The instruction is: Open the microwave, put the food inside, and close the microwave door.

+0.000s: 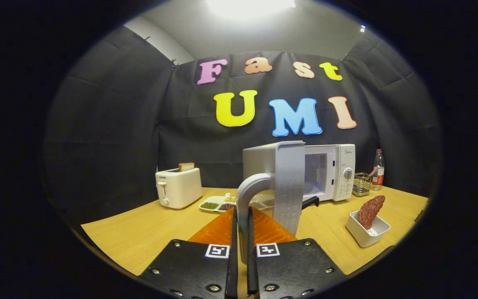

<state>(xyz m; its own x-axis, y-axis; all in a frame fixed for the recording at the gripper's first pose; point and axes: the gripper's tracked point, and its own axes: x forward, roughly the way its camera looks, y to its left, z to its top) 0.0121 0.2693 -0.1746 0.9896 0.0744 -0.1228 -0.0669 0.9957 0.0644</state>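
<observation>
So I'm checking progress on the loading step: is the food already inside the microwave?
No: the food sits in its white dish on the table, right of the microwave, while the gripper is shut on the open door's handle.

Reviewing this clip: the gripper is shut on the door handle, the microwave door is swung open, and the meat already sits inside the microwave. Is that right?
Not quite. The gripper view shows the meat in a white dish on the table, right of the microwave, not inside. The rest holds: the gripper is shut on the handle and the door is swung open.
</observation>
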